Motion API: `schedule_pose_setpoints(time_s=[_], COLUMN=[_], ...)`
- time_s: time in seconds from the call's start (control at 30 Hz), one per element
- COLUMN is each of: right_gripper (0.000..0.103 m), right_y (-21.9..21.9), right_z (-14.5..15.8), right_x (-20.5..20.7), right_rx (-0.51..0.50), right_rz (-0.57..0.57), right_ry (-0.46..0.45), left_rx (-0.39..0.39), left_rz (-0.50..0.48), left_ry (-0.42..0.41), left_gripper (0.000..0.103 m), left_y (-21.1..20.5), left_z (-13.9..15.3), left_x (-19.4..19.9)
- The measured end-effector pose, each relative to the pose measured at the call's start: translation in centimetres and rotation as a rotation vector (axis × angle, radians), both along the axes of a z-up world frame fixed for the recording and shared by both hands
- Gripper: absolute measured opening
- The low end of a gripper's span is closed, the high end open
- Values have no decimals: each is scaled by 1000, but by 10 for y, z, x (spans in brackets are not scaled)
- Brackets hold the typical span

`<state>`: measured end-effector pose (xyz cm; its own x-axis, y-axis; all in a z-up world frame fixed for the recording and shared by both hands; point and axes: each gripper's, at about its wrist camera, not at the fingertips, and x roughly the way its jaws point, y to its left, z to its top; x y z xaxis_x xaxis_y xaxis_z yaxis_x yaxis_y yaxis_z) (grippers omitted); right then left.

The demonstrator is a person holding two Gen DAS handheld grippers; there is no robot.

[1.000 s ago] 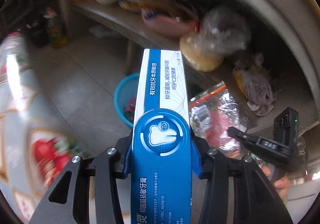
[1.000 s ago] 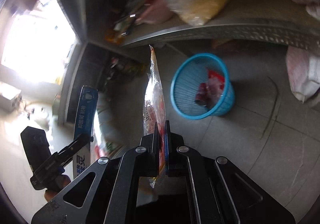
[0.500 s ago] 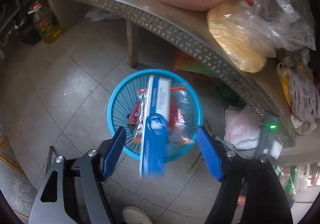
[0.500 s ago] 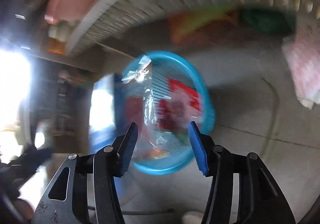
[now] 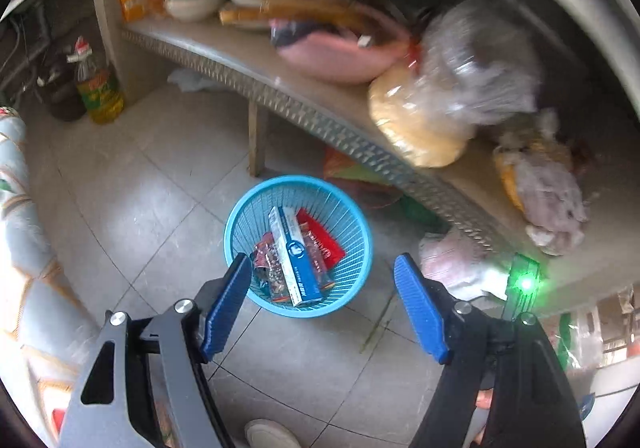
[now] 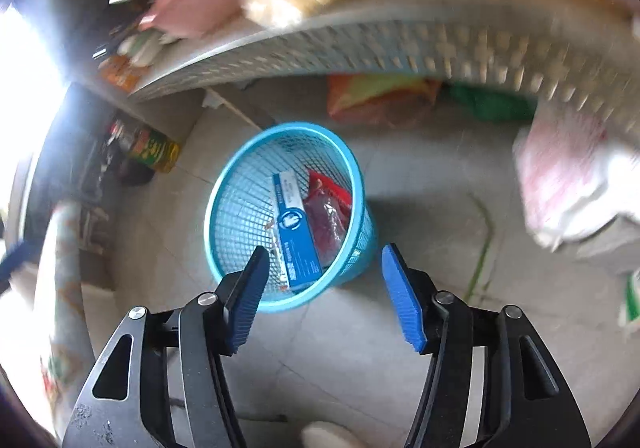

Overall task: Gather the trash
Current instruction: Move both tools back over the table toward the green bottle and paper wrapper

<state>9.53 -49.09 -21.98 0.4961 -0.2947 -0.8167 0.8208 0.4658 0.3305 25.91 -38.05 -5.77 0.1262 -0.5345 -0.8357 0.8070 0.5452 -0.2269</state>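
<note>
Hovering my left claw (image 5: 320,304) and right claw (image 6: 322,296) above blue basket (image 5: 240,224) on floor. Left released, empty. Right jaws opening, nothing between. Toothpaste box (image 5: 294,260) lies inside basket, leaning on wall, wrappers (image 6: 330,215) beside it.

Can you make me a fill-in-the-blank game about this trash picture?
1. The toothpaste box lies inside the blue ____.
2. The basket stands on the tiled ____.
3. The left gripper holds ____; its jaws stand apart.
4. The wrapper beside the box is ____ in colour.

Missing words: basket; floor; nothing; red
</note>
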Motion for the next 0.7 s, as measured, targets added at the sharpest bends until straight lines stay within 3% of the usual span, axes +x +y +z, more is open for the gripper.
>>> schedule_pose_setpoints(time_s=[0.27, 0.43, 0.53, 0.7], right_gripper=[69, 74, 76, 77], right_y=[71, 118, 145, 185], right_z=[85, 135, 159, 173], right_x=[-17, -5, 10, 45], right_rx=[-239, -349, -363, -291], right_rz=[140, 258, 342, 496], right_ry=[43, 21, -17, -65], left_rx=[-198, -273, -295, -327], left_rz=[59, 128, 185, 319], left_ry=[-81, -134, -133, -126], left_gripper=[87, 96, 97, 97], left_y=[124, 209, 257, 333], left_z=[78, 104, 109, 102], left_x=[-37, -63, -73, -83])
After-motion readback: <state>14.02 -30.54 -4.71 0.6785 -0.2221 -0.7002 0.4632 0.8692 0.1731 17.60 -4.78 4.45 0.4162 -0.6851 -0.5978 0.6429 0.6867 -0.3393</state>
